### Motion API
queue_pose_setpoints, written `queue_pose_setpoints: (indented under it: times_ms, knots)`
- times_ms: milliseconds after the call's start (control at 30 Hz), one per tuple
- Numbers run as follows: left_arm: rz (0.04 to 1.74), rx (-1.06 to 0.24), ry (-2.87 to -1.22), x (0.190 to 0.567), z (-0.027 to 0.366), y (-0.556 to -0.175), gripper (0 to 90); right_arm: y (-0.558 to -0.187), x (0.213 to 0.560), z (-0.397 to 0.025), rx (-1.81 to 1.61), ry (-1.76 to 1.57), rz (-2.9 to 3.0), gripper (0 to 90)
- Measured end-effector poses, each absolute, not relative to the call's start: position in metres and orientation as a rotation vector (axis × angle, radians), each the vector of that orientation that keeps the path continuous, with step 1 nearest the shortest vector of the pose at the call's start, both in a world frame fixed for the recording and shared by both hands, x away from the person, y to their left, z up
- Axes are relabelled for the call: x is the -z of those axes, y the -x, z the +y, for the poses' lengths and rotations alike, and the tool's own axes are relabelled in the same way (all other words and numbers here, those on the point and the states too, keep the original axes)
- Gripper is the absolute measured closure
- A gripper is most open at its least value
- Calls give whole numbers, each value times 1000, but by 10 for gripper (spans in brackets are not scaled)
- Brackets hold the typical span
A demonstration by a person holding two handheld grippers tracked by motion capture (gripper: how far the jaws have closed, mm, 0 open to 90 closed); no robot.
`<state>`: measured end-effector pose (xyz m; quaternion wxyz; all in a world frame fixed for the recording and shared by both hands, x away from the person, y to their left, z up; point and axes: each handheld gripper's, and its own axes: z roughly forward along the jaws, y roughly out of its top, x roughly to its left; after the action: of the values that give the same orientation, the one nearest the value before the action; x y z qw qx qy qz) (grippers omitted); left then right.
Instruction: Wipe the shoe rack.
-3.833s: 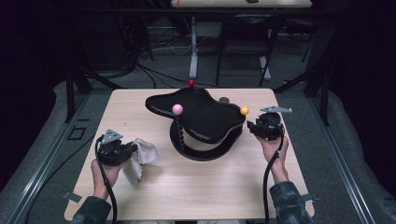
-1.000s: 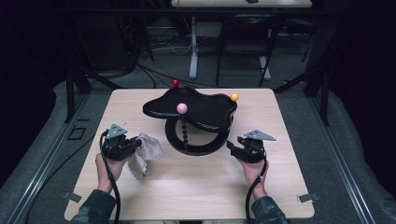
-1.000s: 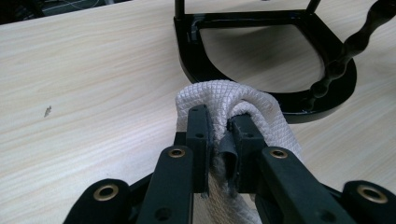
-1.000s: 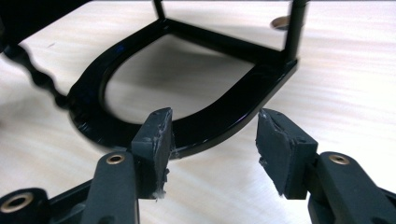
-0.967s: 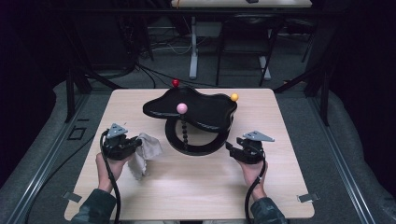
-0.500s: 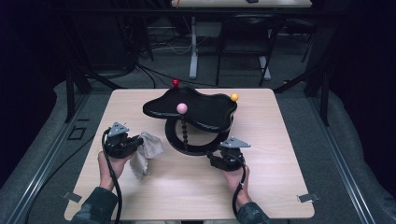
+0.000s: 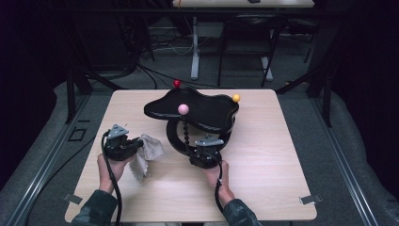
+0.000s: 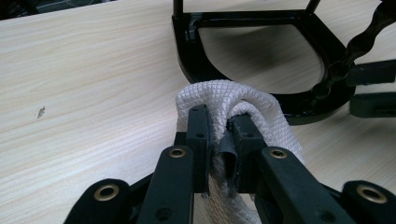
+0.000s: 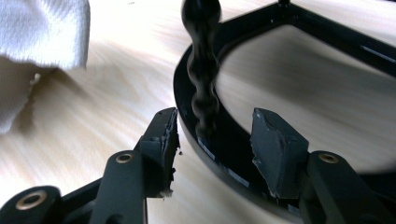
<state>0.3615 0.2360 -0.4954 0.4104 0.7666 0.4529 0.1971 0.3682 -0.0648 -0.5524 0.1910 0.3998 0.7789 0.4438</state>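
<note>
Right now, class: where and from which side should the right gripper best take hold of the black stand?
Probably the curved base rim, from the person's side. The open right gripper already straddles that thin flat band beside the beaded post; the wide top tray looks too broad.

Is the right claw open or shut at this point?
Open. In the right gripper view the right claw has its jaws spread either side of the black stand's beaded post, touching neither it nor the base ring.

Pale matt wood-grain worktop [image 7: 282,155]; glossy black smooth stand [image 7: 197,113] upon it; white waffle-weave cloth [image 8: 243,102] beside the stand; matt black tongs [image 9: 215,144].
</note>
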Motion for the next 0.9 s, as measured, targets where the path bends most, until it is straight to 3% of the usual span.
queue_pose_setpoints:
  times_ms: [133,267,433,800,900]
  knots:
    - [1141,-492,-1932,496,236,-361,805,-377,550,-53,-1247,-1077,2190,553]
    - [1147,-489,-1929,497,238,-360,805,-380,551,-45,-1194,-1100,2162,663]
    - [1146,-489,-1933,497,238,-361,805,-380,551,-41,-1180,-1069,2162,738]
    - [1156,-492,-1925,497,241,-360,807,-373,549,-51,-1142,-1072,2175,752]
    - [1154,-492,-1925,497,240,-361,809,-366,553,-59,-1134,-1063,2194,793]
